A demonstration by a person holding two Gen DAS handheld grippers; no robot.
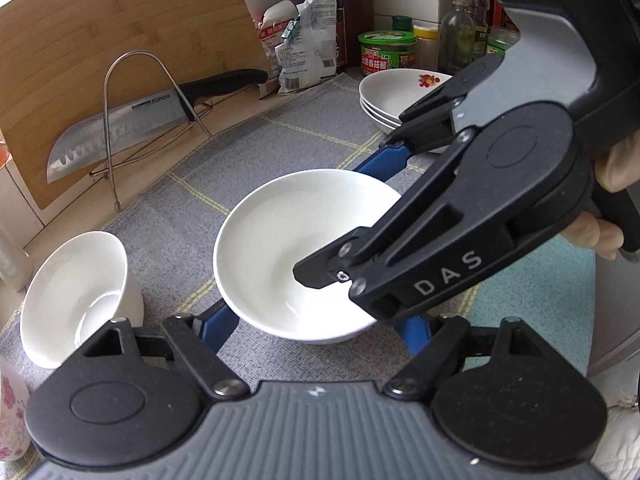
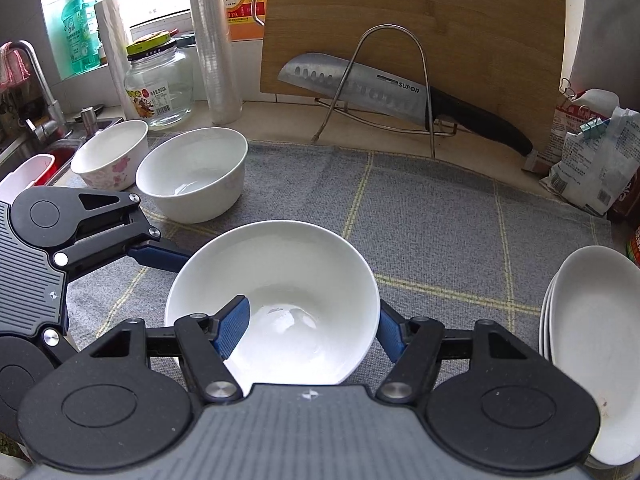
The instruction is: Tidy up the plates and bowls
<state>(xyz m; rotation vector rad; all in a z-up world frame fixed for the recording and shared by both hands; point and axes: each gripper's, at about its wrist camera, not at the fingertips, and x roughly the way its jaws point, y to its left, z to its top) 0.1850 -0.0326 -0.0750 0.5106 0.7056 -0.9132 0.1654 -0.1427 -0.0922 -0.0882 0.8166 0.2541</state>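
A white bowl (image 1: 280, 252) (image 2: 280, 280) stands on the grey checked mat (image 2: 440, 220). My right gripper (image 2: 312, 328) is open, with one blue finger (image 2: 234, 328) inside the bowl and the other outside its right wall; it reaches in from the right in the left wrist view (image 1: 400, 220). My left gripper (image 1: 316, 324) is open, its blue fingers (image 1: 218, 326) on either side of the bowl's near side. A second plain white bowl (image 2: 192, 172) (image 1: 76, 296) and a flowered bowl (image 2: 110, 156) stand at the left. A stack of white plates (image 2: 592, 320) (image 1: 396, 94) is at the right.
A bamboo cutting board (image 2: 440, 20) and a knife (image 2: 380, 88) lean in a wire rack behind the mat. A glass jar (image 2: 160, 84), bottles and a sink with tap (image 2: 40, 92) are at the back left. Food bags (image 2: 592, 160) and jars (image 1: 386, 50) crowd the back right.
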